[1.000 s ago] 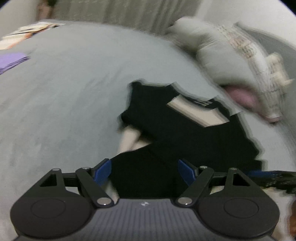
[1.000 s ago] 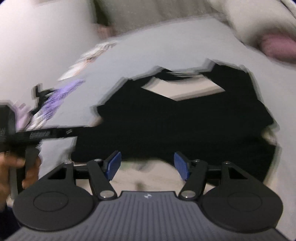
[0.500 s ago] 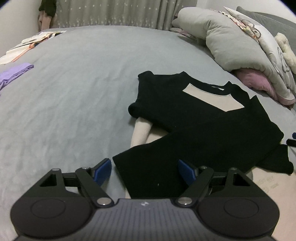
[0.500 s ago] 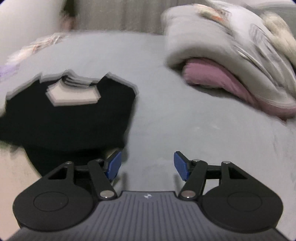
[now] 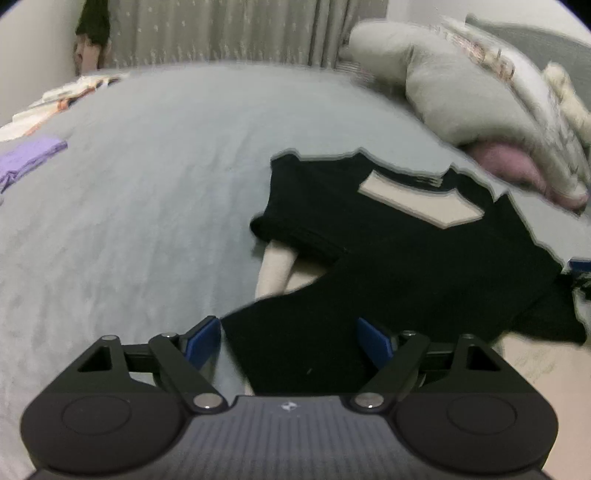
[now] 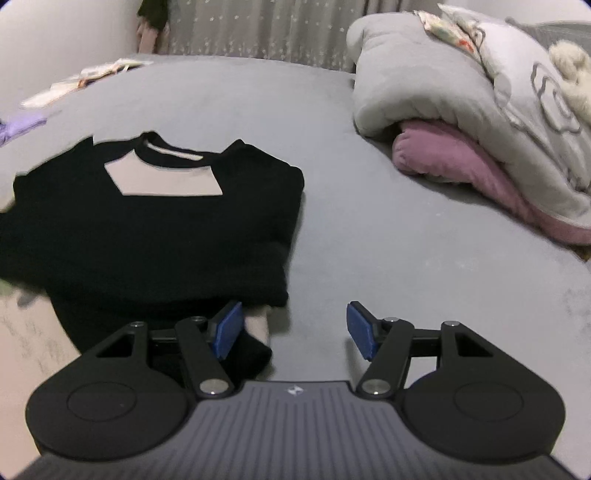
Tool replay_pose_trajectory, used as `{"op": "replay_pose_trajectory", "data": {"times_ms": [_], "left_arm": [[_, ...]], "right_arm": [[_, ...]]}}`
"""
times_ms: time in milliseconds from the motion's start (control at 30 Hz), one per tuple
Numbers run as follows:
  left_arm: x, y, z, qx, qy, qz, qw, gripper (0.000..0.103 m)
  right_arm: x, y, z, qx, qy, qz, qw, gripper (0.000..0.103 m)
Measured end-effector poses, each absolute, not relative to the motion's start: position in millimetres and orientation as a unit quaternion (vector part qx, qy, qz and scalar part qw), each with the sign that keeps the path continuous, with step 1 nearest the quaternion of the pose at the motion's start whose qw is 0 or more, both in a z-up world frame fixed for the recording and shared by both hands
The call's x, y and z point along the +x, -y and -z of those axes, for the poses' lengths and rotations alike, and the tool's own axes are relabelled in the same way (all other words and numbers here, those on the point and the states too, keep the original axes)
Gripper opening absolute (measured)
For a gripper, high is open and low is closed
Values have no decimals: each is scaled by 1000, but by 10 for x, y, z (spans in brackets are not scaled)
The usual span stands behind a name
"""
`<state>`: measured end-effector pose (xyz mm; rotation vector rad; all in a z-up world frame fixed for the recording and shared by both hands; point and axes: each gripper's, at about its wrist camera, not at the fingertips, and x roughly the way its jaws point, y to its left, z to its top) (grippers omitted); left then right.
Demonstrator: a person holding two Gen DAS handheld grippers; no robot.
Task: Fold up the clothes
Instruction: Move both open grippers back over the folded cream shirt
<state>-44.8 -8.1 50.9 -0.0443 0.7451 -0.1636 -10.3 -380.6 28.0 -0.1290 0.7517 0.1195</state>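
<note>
**Black sweater half folded on a grey bed, both tongs wide and empty**

Black knit with a cream chest panel: the sweater (image 6: pixel 155 236) lies flat on a grey bed (image 6: pixel 388 258), its neckline toward the far side. In the right wrist view it fills the left half of the picture. Its right edge runs straight down toward the camera, and a cream cuff (image 6: pixel 258 325) pokes out beneath the near right corner.

The right tongs (image 6: pixel 293 330) hang just past that corner, pointing down at the bedding. Their blue pads (image 6: pixel 360 334) stand well apart. The left pad sits over the sweater's near corner and the right pad over bare grey sheet; nothing is gripped between them.

In the left wrist view, which is somewhat blurred, the sweater (image 5: pixel 406 266) stretches from the near middle out to the right. A cream sleeve (image 5: pixel 275 273) shows from under the black fabric on its left side. The left tongs (image 5: pixel 290 341) hover over the near hem, their blue pads (image 5: pixel 201 339) spread wide, with black fabric below and between them; whether the pads touch it cannot be told, and they do not pinch it.

At the far right of the bed lies a heap of grey bedding (image 6: pixel 443 81) with a pink layer (image 6: pixel 461 162) underneath. At the far left edge rest a purple garment (image 5: pixel 26 158) and some pale, patterned items (image 5: pixel 62 96). A grey curtain (image 6: pixel 266 26) hangs behind the bed.
</note>
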Motion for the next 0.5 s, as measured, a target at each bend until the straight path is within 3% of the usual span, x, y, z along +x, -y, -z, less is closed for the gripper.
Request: {"op": "replay_pose_trajectory", "data": {"times_ms": [133,233,300,433,500], "left_arm": [[-520,215,-571,7,-336,104,936,82],[-480,270,-413,18,-360,108,927,82],[-437,217,-316,7,-373,103,922,89],[-400,165,-307,-3,-383,98,919,90],[-430,211,-288,15,-378,95,921,90]], "right_arm": [[-85,3770,-190,-50,-349,-20,935,64],[-87,3764,-196,-39,-344,-7,938,65],[-90,3747,-208,-43,-344,-1,938,65],[-117,3688,-296,9,-338,-55,939,65],[-84,3554,-245,-35,-346,-54,936,65]]}}
